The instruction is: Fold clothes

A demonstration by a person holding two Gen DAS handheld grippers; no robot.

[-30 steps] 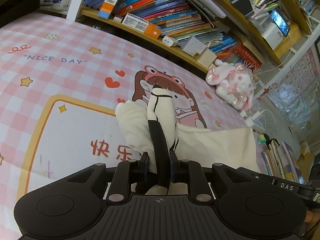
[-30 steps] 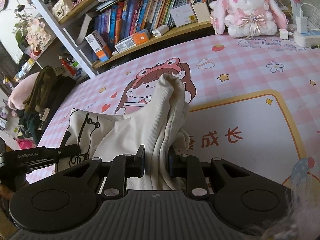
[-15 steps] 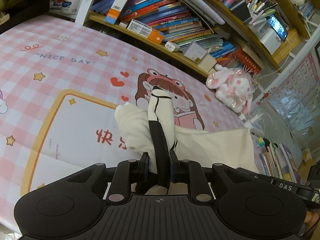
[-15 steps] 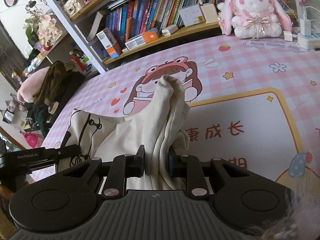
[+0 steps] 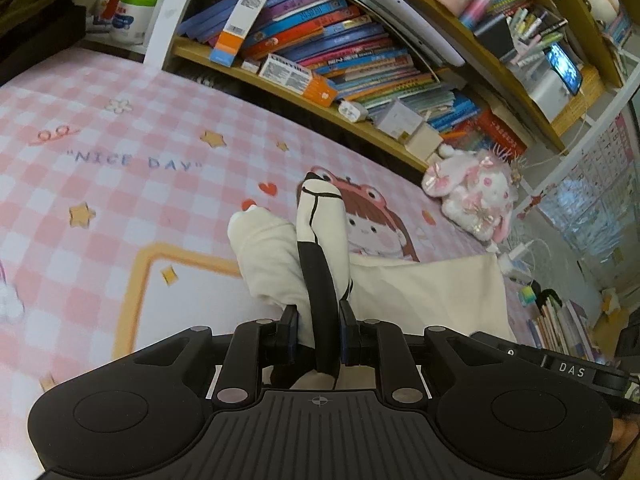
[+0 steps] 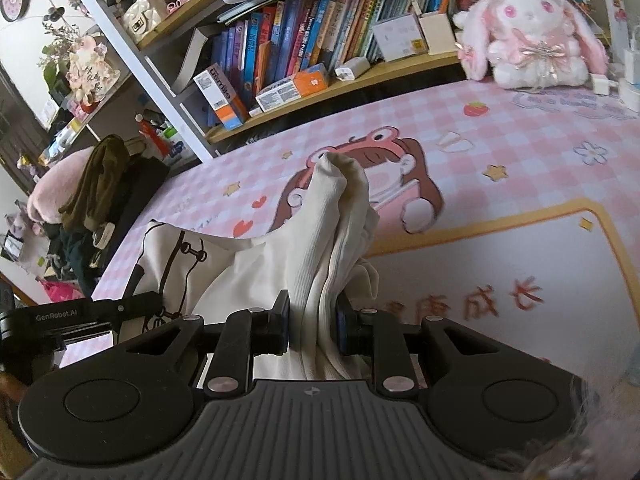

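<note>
A cream garment [image 5: 424, 292] with black printed lines hangs stretched between both grippers above a pink checked table mat [image 5: 120, 200]. My left gripper [image 5: 319, 332] is shut on a bunched edge with a black band that sticks up past the fingers. In the right wrist view the same cream garment [image 6: 256, 264] spreads to the left, its black cartoon print showing. My right gripper [image 6: 313, 330] is shut on a ribbed fold of it. The left gripper's black body [image 6: 84, 314] shows at the left edge there.
A bookshelf [image 5: 360, 64] full of books runs along the far side of the mat. A pink-and-white plush rabbit [image 6: 532, 24] sits at the far right, with chargers [image 6: 630, 80] beside it. Clothes [image 6: 92, 196] are piled off the left end. Books [image 5: 560, 320] stand below on the right.
Both grippers have moved forward toward the bookshelf, carrying the garment with them. The holds have not changed.
</note>
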